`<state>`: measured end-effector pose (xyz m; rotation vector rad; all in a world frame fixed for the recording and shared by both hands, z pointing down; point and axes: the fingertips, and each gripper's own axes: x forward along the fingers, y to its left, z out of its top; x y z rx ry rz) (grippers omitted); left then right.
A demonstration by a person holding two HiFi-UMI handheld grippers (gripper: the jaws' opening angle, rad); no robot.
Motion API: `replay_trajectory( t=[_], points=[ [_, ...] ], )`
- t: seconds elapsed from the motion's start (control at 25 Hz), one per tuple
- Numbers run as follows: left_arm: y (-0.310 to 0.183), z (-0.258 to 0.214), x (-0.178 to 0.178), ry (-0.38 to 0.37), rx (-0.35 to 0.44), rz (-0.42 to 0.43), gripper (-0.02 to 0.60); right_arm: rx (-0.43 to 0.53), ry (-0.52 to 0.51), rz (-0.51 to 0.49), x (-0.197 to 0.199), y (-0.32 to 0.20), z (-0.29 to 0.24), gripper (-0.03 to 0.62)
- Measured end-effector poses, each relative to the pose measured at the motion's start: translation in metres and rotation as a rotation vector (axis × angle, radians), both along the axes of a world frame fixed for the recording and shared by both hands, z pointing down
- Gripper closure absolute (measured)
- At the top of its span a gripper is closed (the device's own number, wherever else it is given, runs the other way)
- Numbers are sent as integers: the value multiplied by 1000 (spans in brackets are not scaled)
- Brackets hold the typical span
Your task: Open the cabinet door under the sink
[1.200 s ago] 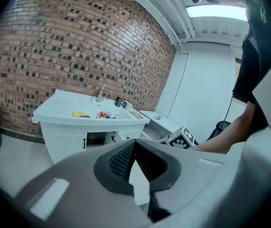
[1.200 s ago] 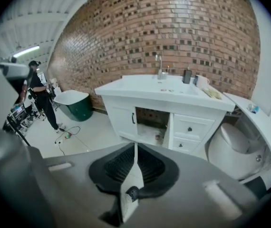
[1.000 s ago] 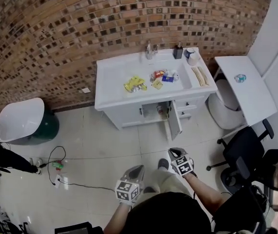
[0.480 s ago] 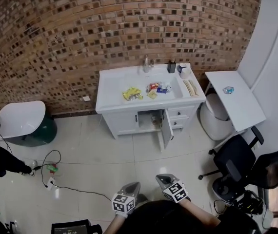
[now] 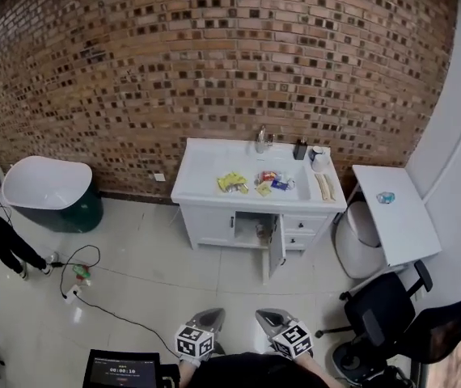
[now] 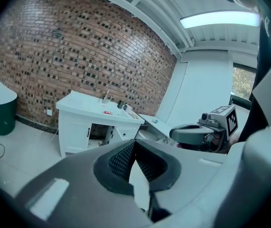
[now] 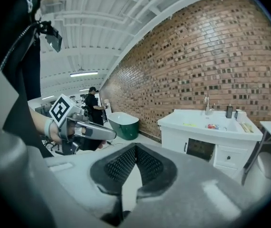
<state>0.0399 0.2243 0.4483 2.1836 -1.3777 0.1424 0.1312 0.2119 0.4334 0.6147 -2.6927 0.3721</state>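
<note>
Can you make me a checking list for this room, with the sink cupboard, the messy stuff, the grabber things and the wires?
Surface: white sink counter, with a faucet at the back.
Job's things: cabinet door under the sink stands open.
Clutter: yellow packet and small coloured packets lie on the counter.
Grippers: left gripper and right gripper are both shut, empty, far from the cabinet.
Cables: black cable on the floor, by a power strip.
Surroundings: brick wall, bathtub, white table, office chair.

Red-brown brick wall point(image 5: 214, 55) far. Pale glossy floor tiles point(image 5: 141, 273). White tub point(image 5: 48, 186) left. Black office chairs point(image 5: 384, 314) near right. Ceiling strip light point(image 6: 218, 19) lit.
</note>
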Motion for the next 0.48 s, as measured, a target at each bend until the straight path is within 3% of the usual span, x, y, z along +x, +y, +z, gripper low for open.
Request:
replay_trajectory(
  t=[0.28,0.48],
  points=[
    [-24,-52,66,51,109,12,566,92,-36,-12,40,2,-19,603],
    [-7,-45,85,63,92,19,566,68,-76,-23,33,11,-19,603]
  ],
)
